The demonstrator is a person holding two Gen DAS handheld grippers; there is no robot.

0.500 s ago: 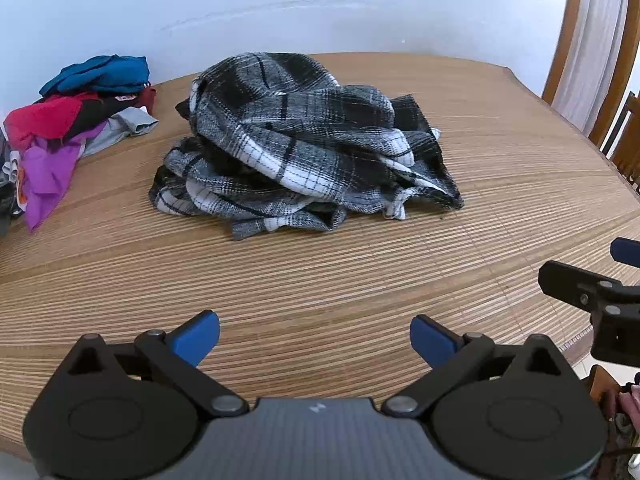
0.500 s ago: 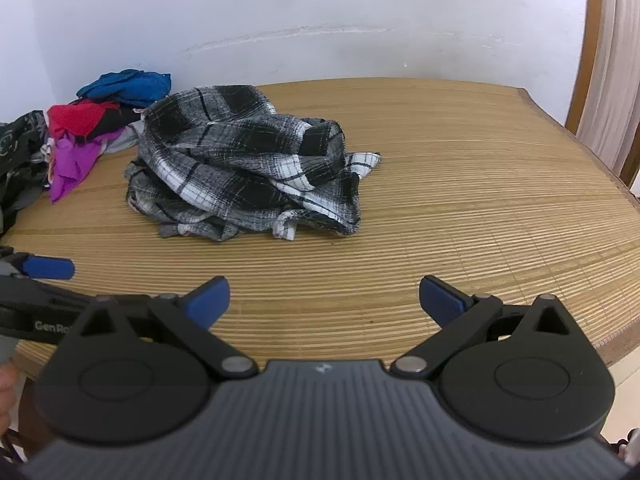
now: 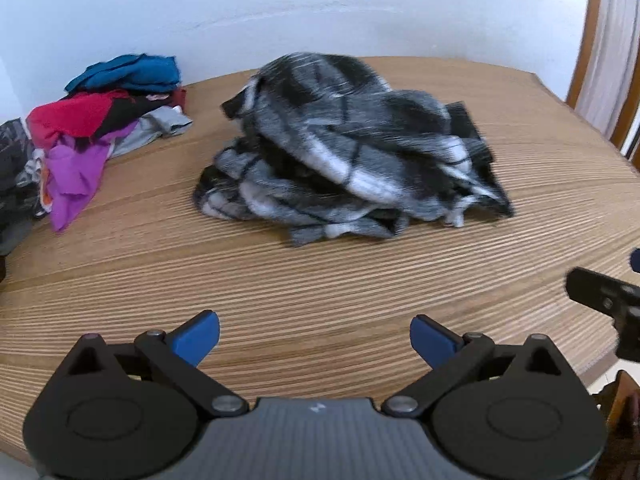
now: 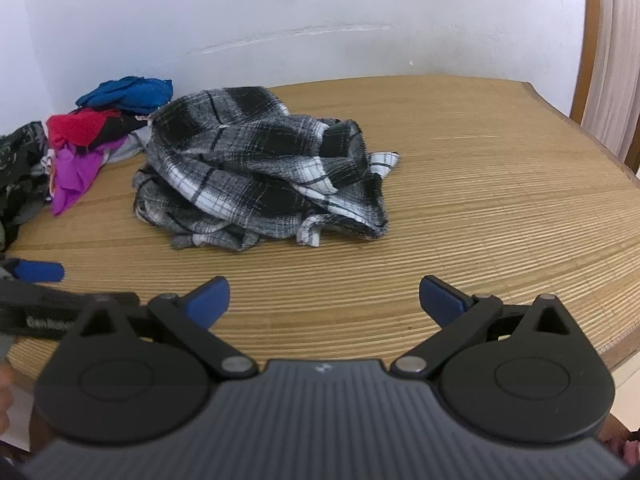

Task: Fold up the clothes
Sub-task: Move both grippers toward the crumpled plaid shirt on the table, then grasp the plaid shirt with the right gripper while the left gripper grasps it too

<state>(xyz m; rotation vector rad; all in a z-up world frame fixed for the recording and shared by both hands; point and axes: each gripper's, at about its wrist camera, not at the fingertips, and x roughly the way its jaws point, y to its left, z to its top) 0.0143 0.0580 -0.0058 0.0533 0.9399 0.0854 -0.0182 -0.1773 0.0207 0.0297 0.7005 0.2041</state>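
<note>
On the surface the plaid shirt lies crumpled, unfolded, beside heaped clothes; left tongs and right tongs gape wide, empty.

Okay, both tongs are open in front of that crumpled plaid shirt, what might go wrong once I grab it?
1. The black-and-white plaid shirt lies bunched in layers, so the left tongs or right tongs may pinch several folds together rather than one edge.
2. The pile of coloured clothes sits close beside it; spreading the shirt could drag into that pile.
</note>
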